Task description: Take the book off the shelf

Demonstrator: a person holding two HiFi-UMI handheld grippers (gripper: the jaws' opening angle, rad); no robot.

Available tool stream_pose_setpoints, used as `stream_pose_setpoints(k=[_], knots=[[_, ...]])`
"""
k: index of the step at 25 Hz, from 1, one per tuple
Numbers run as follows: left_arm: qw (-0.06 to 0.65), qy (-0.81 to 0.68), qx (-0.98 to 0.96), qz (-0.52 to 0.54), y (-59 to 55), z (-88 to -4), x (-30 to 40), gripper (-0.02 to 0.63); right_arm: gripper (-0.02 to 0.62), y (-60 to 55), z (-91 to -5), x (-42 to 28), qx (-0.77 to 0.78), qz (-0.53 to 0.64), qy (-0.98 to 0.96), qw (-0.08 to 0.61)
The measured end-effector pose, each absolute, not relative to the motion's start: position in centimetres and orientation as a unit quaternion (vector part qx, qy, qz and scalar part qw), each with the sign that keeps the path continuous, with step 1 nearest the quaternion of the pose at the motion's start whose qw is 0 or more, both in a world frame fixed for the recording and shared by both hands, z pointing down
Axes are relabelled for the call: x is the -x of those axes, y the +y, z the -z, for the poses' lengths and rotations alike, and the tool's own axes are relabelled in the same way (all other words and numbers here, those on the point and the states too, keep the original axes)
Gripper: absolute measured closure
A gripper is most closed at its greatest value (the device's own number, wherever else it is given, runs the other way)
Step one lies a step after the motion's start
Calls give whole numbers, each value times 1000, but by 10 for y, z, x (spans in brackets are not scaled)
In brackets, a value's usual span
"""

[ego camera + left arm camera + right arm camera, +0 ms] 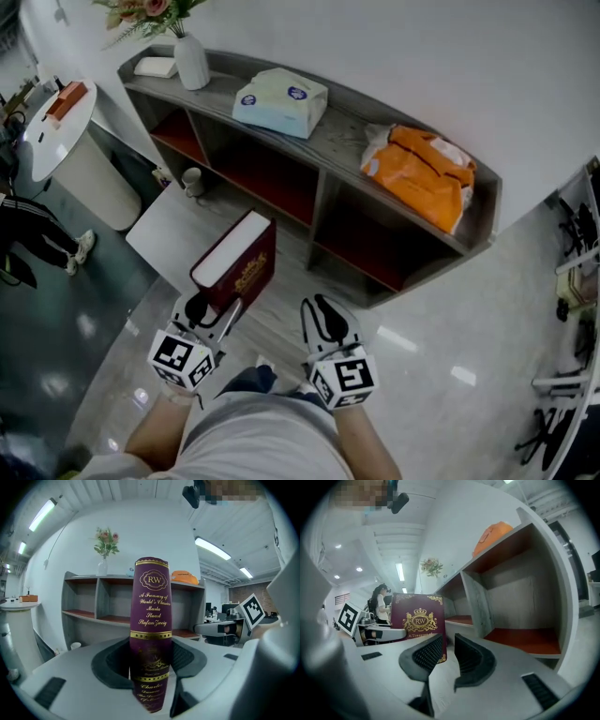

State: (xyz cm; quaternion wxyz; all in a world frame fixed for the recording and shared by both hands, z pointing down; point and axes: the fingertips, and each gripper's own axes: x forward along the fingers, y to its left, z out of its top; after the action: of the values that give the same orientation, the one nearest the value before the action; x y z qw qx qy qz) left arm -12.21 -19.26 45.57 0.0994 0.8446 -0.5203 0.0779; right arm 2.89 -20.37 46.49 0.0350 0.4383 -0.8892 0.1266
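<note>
A thick maroon book with gold lettering stands out in front of the grey shelf unit, off its shelves. My left gripper is shut on its lower end. In the left gripper view the book's spine rises upright between the two dark pads. My right gripper hangs beside it to the right, apart from the book, jaws a narrow gap apart with nothing between them. The right gripper view shows this gripper with the book's crested cover beyond it and the shelf bays to the right.
On top of the shelf sit a white vase of flowers, a tissue pack and an orange bag. A white cup stands on the floor by the shelf. At the left are a round white table and a person's legs.
</note>
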Motion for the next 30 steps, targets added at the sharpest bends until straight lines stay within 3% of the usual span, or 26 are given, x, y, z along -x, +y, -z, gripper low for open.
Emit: stream_pose_setpoints(k=[30], knots=[[122, -527, -838, -76, -177, -467, 135, 387, 512, -204, -470, -16, -428, -129, -893, 49]])
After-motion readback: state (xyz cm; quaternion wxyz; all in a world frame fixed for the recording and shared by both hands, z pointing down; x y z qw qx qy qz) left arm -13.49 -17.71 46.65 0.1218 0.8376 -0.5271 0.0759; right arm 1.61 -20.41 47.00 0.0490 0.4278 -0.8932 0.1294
